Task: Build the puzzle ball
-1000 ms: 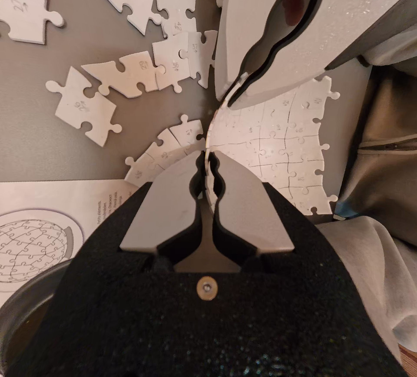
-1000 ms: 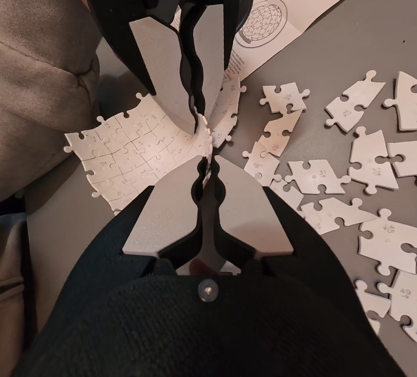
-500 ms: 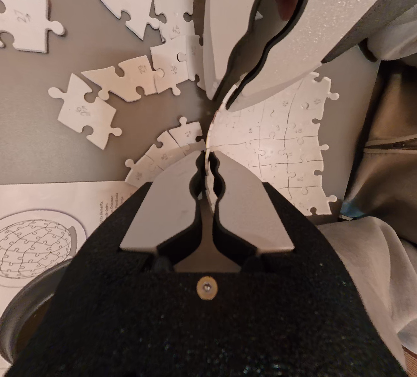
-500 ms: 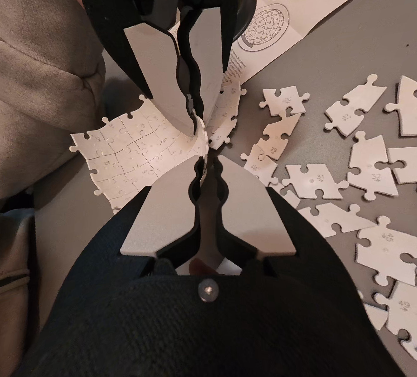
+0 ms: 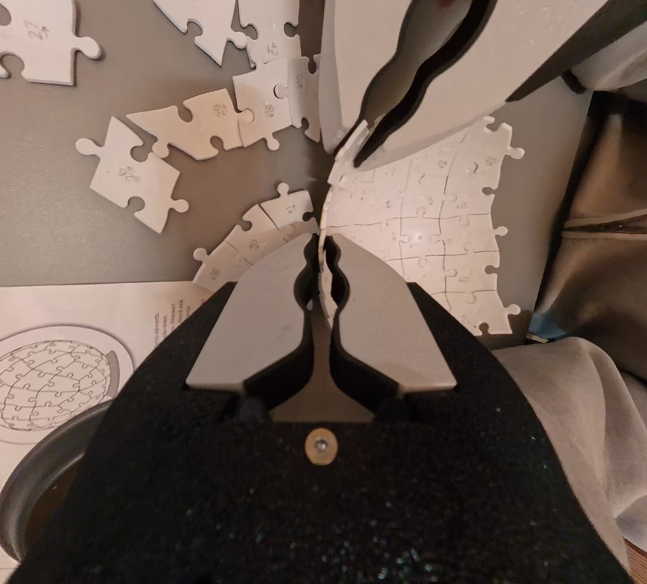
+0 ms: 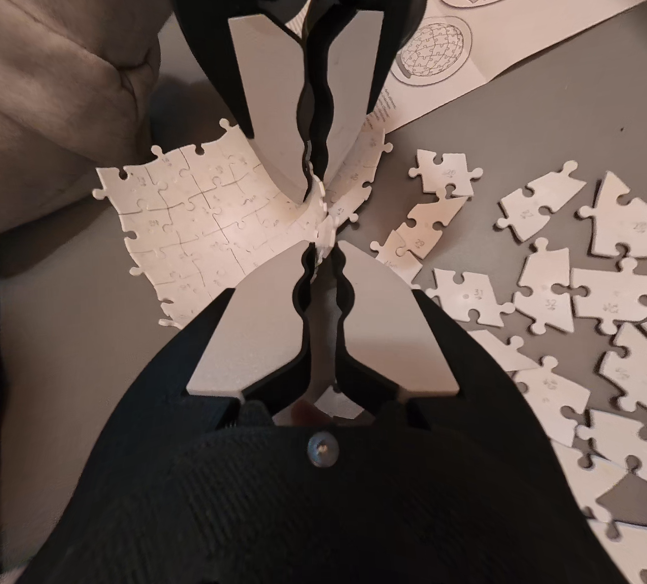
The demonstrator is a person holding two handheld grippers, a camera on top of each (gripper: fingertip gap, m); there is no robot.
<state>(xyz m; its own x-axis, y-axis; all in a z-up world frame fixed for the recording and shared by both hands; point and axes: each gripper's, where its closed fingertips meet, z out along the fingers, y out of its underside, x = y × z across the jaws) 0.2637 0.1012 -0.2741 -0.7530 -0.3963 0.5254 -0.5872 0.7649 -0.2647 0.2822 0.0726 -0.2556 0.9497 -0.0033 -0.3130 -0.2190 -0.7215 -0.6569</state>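
Both claws are gripping the same thing: the left gripper (image 5: 320,245) is pinching the near rim of the curved shell (image 5: 437,227) of joined pieces, its fingers closed thin on the edge, while the right gripper (image 6: 320,248) is closing narrowly on the opposite stretch of that rim, seemingly on a small edge piece (image 5: 353,142) that it is seating there. That part-built ball is being held between the two tools just above the grey table (image 5: 52,217), close to the person's grey sleeve (image 6: 63,70).

As for progress, I would judge the build well short of half: one bowl-shaped patch of roughly two dozen pieces is joined, plus a short curved strip (image 5: 252,245) hanging off it, while many loose pieces (image 6: 546,290) are lying scattered on the table, still to be fitted.

Looking from the left wrist, the shell's inner face and the strip below it are showing clearly, along with a dark round stand (image 5: 31,462) at the corner. Looking from the right wrist, the instruction sheet (image 6: 497,42) with its red spiral arrow is showing, and far more of the unused pile.
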